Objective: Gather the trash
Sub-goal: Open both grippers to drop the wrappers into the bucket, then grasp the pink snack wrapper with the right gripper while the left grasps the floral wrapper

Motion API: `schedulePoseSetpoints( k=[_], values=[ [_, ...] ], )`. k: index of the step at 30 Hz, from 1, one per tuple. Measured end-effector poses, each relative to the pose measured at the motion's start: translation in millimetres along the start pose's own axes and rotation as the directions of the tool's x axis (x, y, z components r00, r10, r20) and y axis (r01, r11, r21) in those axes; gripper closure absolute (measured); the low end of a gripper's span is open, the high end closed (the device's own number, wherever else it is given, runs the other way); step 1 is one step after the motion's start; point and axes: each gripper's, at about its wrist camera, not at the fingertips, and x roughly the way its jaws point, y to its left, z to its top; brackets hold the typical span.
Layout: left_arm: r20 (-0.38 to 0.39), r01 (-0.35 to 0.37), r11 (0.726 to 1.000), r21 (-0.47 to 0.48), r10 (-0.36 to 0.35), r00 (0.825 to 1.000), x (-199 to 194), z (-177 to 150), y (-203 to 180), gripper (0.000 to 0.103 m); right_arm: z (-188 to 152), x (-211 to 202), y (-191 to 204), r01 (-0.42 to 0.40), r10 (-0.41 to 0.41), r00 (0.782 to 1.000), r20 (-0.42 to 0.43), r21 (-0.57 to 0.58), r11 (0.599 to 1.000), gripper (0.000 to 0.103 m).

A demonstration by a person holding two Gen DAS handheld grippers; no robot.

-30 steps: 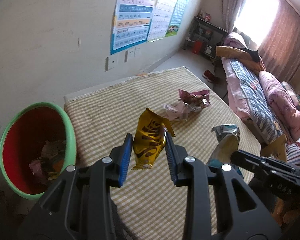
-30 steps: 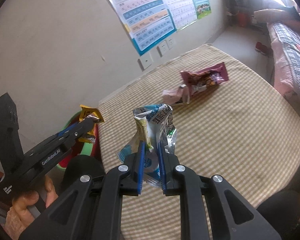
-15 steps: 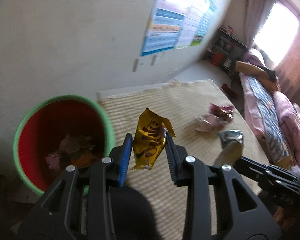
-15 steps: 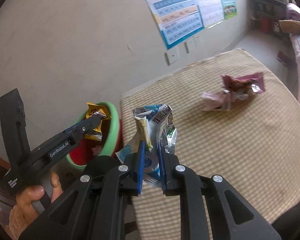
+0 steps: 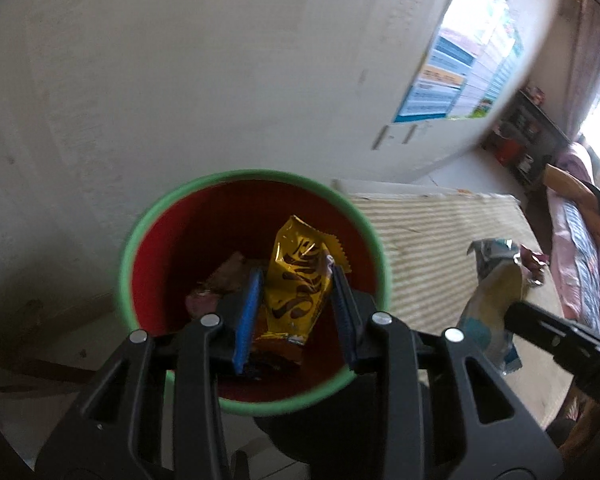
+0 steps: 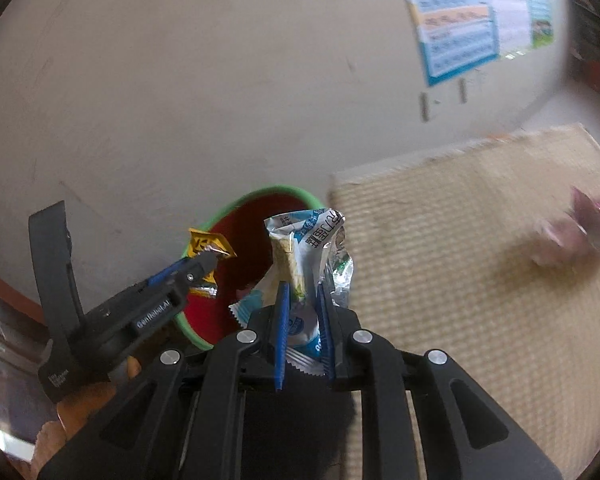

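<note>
We had the left gripper [image 5: 296,312] clamped on the yellow wrapper [image 5: 300,280] right over the red bin [image 5: 256,404] — best to let go there. The right gripper [image 6: 304,320], pinching the white-blue wrapper [image 6: 312,248], needed nudging toward 10 o'clock first.

The side of the left gripper [image 6: 204,266] carries the white lettering "GenRobot.AI". The blue-and-white wrapper [image 6: 314,248] bears printed Chinese characters, upside down in the right wrist view and not reliably legible. Brown script on the yellow wrapper [image 5: 298,284] is unreadable. Text on the wall poster [image 6: 456,24] is too blurred to read.
</note>
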Motion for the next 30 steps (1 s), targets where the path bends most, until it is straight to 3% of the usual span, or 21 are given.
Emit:
schedulePoseSetpoints(
  k=[4,6,9,10,12,16,19,23,24,25,28,30],
  values=[
    [-0.007,-0.045,0.999,-0.014,0.045,0.999,1.1,-0.6,18.8,0.069,7.5,17.0,14.4,-0.056,0.056,0.998,-0.013,-0.005,0.998,0.087],
    [-0.012,-0.069,0.997,-0.023,0.069,0.998,4.2,-0.8,23.6,0.063,10.6,23.2,19.9,-0.086,0.086,0.996,-0.019,-0.007,0.996,0.087],
    [-0.014,-0.096,0.994,-0.059,0.095,0.995,5.1,-2.9,32.2,0.045,13.7,30.3,23.0,-0.111,0.111,0.993,-0.025,-0.003,0.994,0.069],
    [-0.013,-0.101,0.993,-0.066,0.1,0.995,4.6,-3.8,33.0,0.044,13.3,29.6,20.9,-0.116,0.116,0.993,-0.013,0.007,0.993,0.059],
    [-0.018,-0.105,0.992,-0.066,0.104,0.994,5.3,-5.0,32.7,0.04,11.7,24.5,12.7,-0.111,0.111,0.994,0.01,0.022,0.994,0.053],
    [-0.022,-0.093,0.995,-0.037,0.092,0.996,6.7,-8.0,20.2,0.037,15.4,13.4,-29.4,-0.025,0.022,0.999,0.043,0.08,0.996,0.048],
    [-0.016,-0.071,0.997,-0.012,0.071,0.997,8.0,-9.0,8.4,0.034,18.7,-8.9,-95.0,0.099,-0.123,0.988,0.095,0.221,0.97,0.042],
    [-0.004,-0.049,0.999,0.001,0.049,0.999,8.5,-8.8,-4.6,0.034,14.8,-53.4,-200.4,0.249,-0.369,0.918,0.144,0.514,0.821,0.029],
    [-0.001,-0.042,0.999,0.001,0.042,0.999,8.0,-9.1,-7.2,0.034,12.7,-61.9,-221.4,0.264,-0.415,0.898,0.146,0.577,0.773,0.028],
    [0.002,-0.038,0.999,0.002,0.038,0.999,7.5,-9.1,-9.6,0.034,10.3,-70.7,-250.2,0.277,-0.47,0.872,0.133,0.659,0.7,0.027],
    [0.006,-0.025,1.0,0.01,0.025,1.0,6.5,-8.0,-17.5,0.034,13.4,-69.9,-298.7,0.293,-0.5,0.864,0.056,0.752,0.59,0.027],
    [0.001,-0.019,0.999,0.028,0.019,1.0,8.0,-7.6,-24.5,0.034,16.2,-59.0,-318.0,0.295,-0.486,0.873,0.021,0.772,0.564,0.027]
  ],
)
